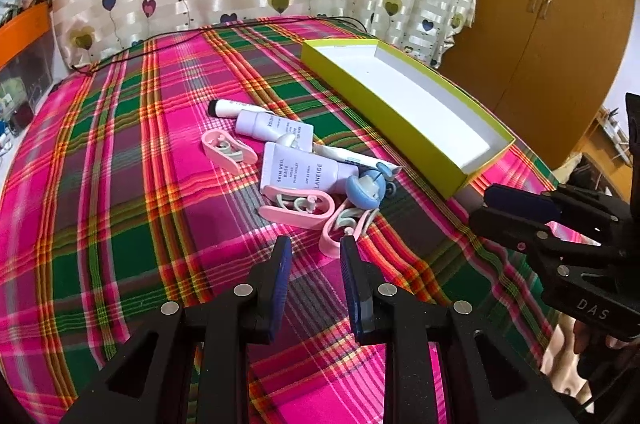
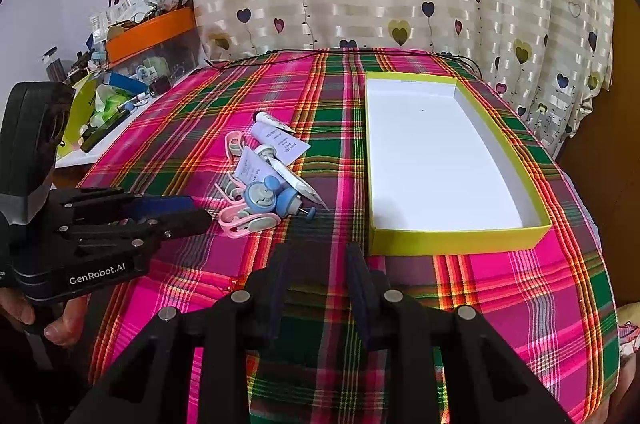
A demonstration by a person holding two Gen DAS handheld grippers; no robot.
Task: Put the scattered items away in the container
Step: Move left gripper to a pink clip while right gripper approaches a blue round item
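Yellow-green box point(image 2: 456, 238) lies empty; left gripper point(image 1: 315, 256) and right gripper point(image 2: 316, 262) gape, holding nothing.

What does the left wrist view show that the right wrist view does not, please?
Only the left wrist view shows the brown wardrobe and the right claw. Only the right wrist view shows the cluttered side table and the left claw. Both show the empty yellow-green box, the lilac tubes, pink clips and plaid cloth.
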